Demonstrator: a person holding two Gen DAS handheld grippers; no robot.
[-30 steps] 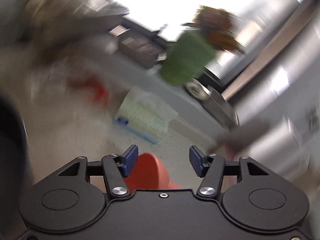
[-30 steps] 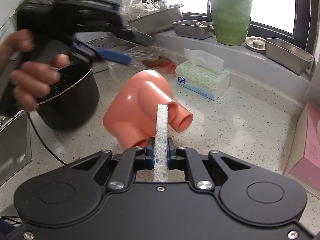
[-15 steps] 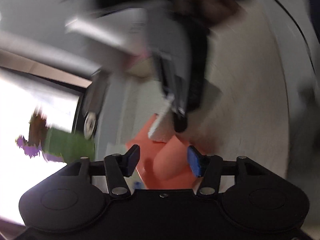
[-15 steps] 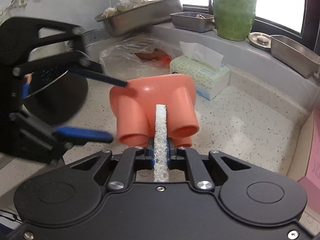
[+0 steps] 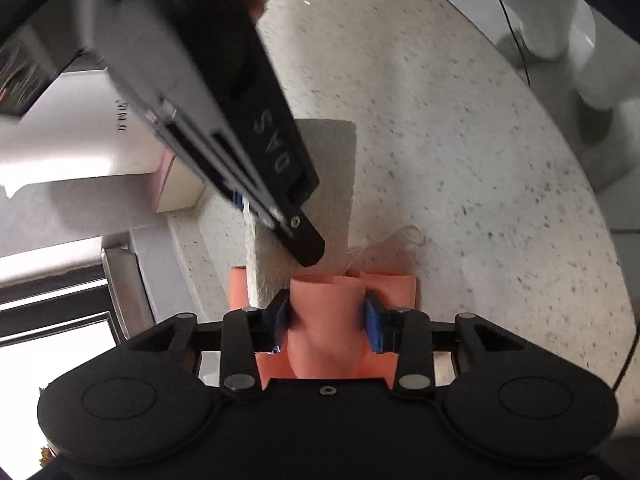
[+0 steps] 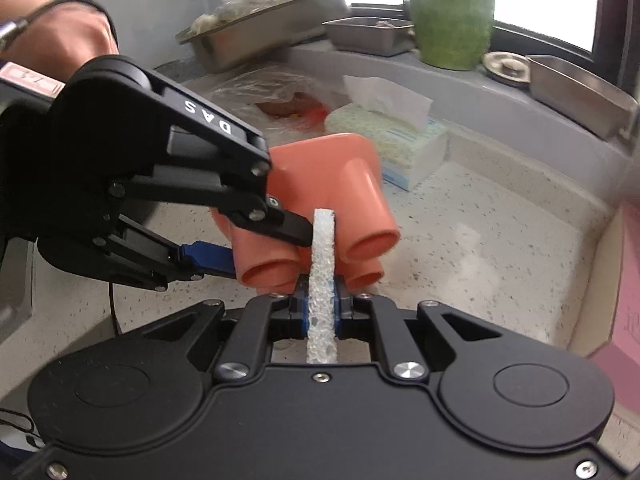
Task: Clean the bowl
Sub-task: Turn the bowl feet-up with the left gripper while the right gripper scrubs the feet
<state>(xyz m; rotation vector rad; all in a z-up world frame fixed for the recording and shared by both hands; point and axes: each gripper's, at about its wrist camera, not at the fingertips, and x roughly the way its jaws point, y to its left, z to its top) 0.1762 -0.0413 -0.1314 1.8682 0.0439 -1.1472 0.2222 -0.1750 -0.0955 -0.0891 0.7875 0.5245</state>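
A salmon-orange plastic bowl [image 6: 320,160] with several tube legs hangs tipped over the counter, legs toward the right wrist camera. My left gripper [image 5: 328,316] has one leg [image 5: 326,300] between its blue pads; the jaws are closing and both pads touch it. The right wrist view shows the left gripper [image 6: 262,250] coming in from the left. My right gripper [image 6: 323,300] is shut on a white sponge [image 6: 322,256], held edge-on, its tip among the legs. From the left wrist, the sponge [image 5: 336,184] hangs under the right gripper [image 5: 280,224], just above the bowl.
On the speckled counter [image 6: 480,240] a tissue box [image 6: 400,140] and a plastic bag of food [image 6: 280,96] lie behind the bowl. A green vase [image 6: 452,16] and steel trays [image 6: 576,92] line the window ledge. A pink box [image 6: 628,300] stands at the right. A person's hand [image 6: 52,40] holds the left gripper.
The left gripper swung round and narrowed its jaws onto one bowl leg. The bowl tipped, its legs now facing the right wrist camera. The right gripper with the sponge has hardly moved.
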